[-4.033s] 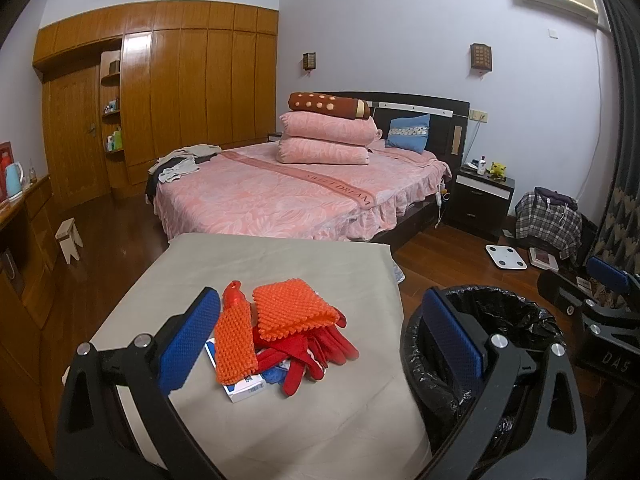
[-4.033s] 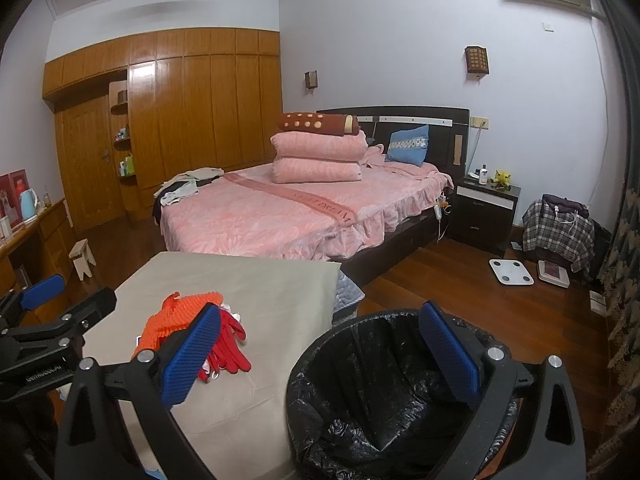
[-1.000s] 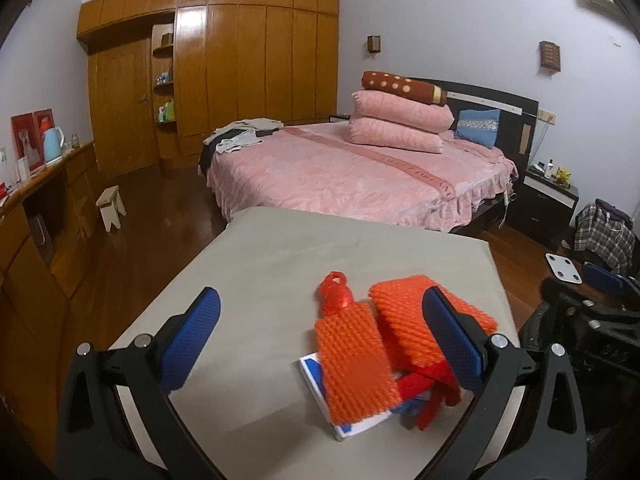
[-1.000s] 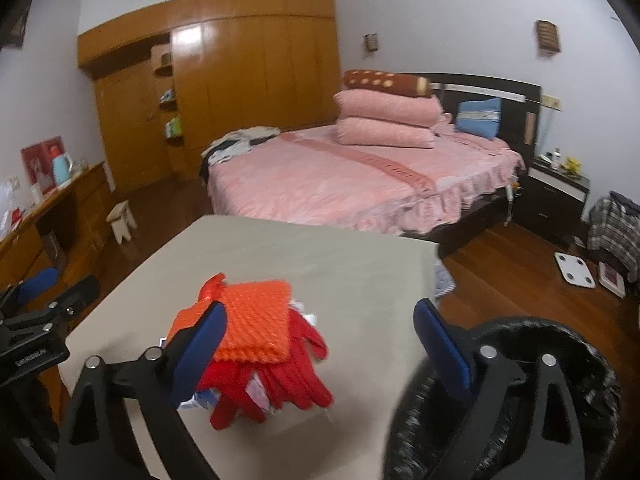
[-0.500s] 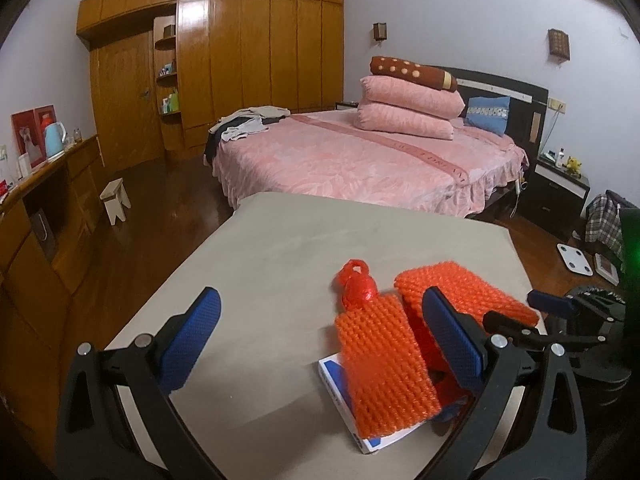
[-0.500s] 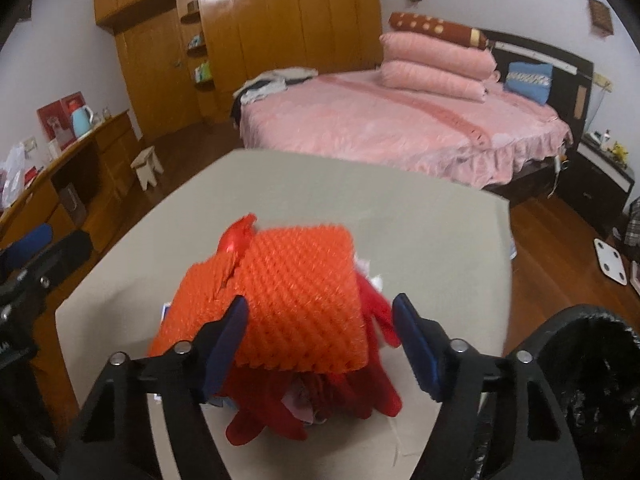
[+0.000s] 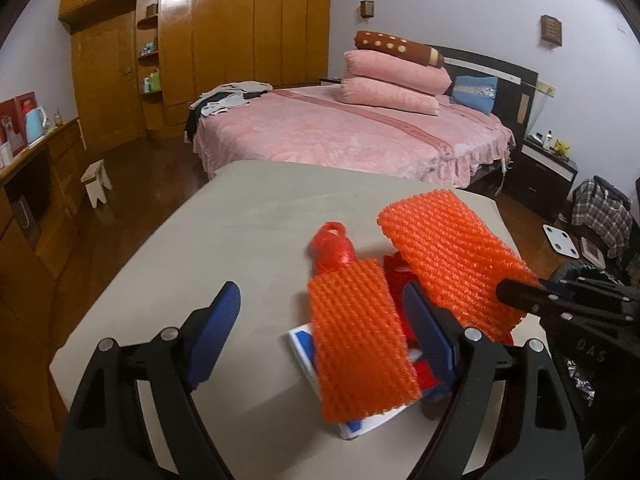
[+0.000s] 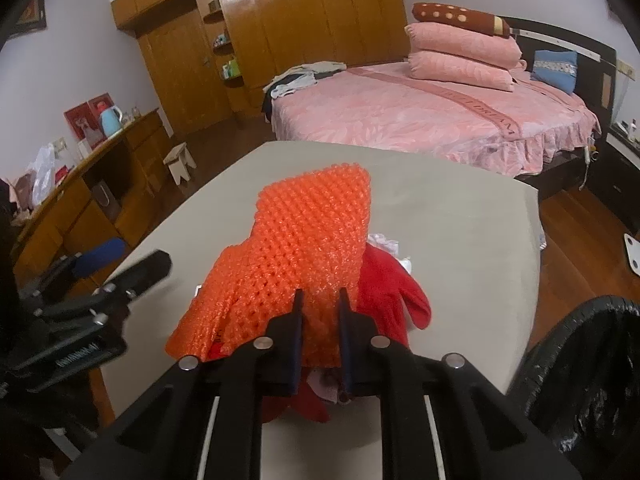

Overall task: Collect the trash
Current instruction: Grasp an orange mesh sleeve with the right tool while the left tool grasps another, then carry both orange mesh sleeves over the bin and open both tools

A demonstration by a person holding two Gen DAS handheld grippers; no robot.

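Note:
Two orange foam nets lie on a pile on the grey table (image 7: 240, 220). My right gripper (image 8: 320, 300) is shut on the near edge of the larger foam net (image 8: 304, 232), whose far end stands raised; in the left wrist view that gripper (image 7: 520, 292) pinches the same net (image 7: 448, 256). My left gripper (image 7: 320, 332) straddles the narrower foam net (image 7: 356, 340). Its jaws are closing, and the left pad stands clear of the net. Under this net lie a white and blue box (image 7: 304, 344) and red gloves (image 8: 388, 292). A red knotted piece (image 7: 332, 248) sits at its far end.
A bin lined with a black bag (image 8: 592, 380) stands just off the table's right front corner. Beyond the table is a pink bed (image 7: 340, 128). A wooden sideboard (image 8: 100, 184) and a small stool (image 7: 96, 184) stand on the left.
My right gripper came down and in, and shut on the larger net's near edge. My left gripper sank closer to the narrower net and its jaws narrowed.

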